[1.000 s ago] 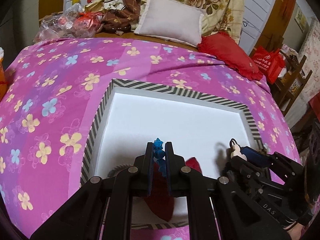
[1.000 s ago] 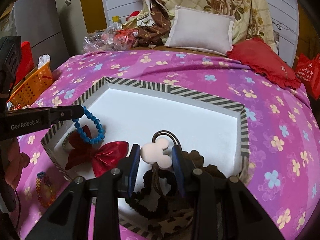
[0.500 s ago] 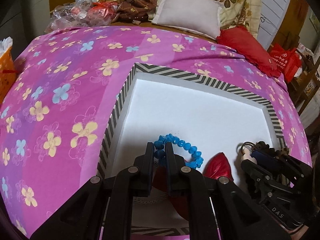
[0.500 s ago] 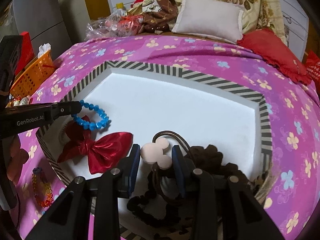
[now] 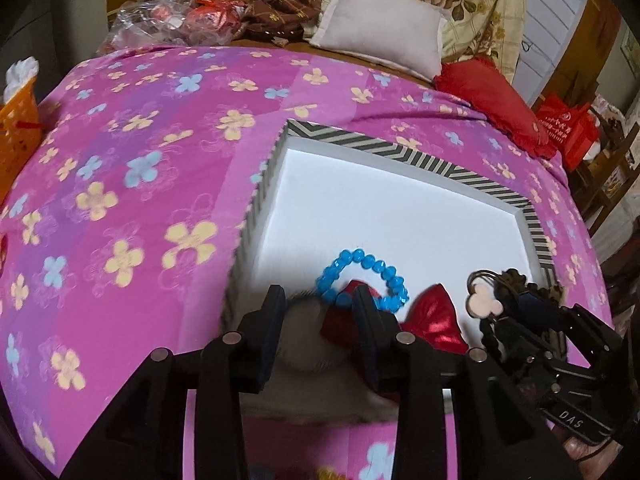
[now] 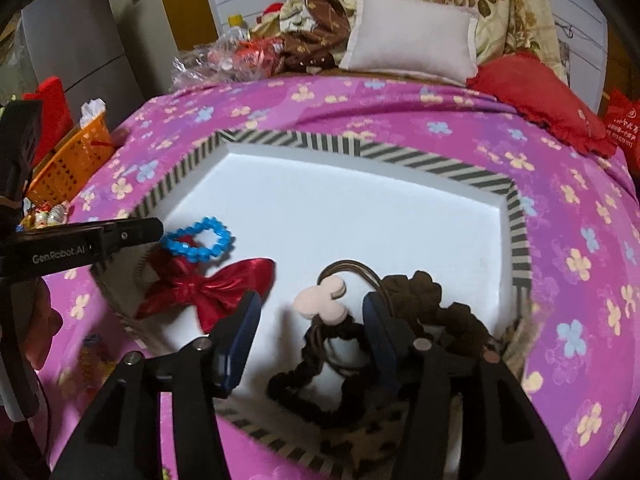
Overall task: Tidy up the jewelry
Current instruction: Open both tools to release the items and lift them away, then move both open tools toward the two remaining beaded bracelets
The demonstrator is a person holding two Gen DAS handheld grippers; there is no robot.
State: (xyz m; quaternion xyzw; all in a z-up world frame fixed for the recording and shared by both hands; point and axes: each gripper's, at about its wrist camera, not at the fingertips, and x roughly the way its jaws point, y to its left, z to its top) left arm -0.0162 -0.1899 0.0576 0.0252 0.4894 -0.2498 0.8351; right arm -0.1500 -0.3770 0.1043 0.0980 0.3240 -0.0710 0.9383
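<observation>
A blue bead bracelet lies in the white tray with a striped rim, resting partly on a red satin bow. My left gripper is at the bracelet's near edge with its jaws opening, and the pads do not press the beads. My right gripper is also opening. A pink mouse-shaped hair tie sits loose between its fingers on the tray floor.
Dark brown scrunchies and a black one fill the tray's near right corner. An orange basket stands left of the flowered pink bedspread. A white pillow and a red cushion lie at the back.
The left jaws have spread and let go of the blue bracelet, which now lies on the bow. The right jaws have widened off the mouse hair tie, which rests in the tray.
</observation>
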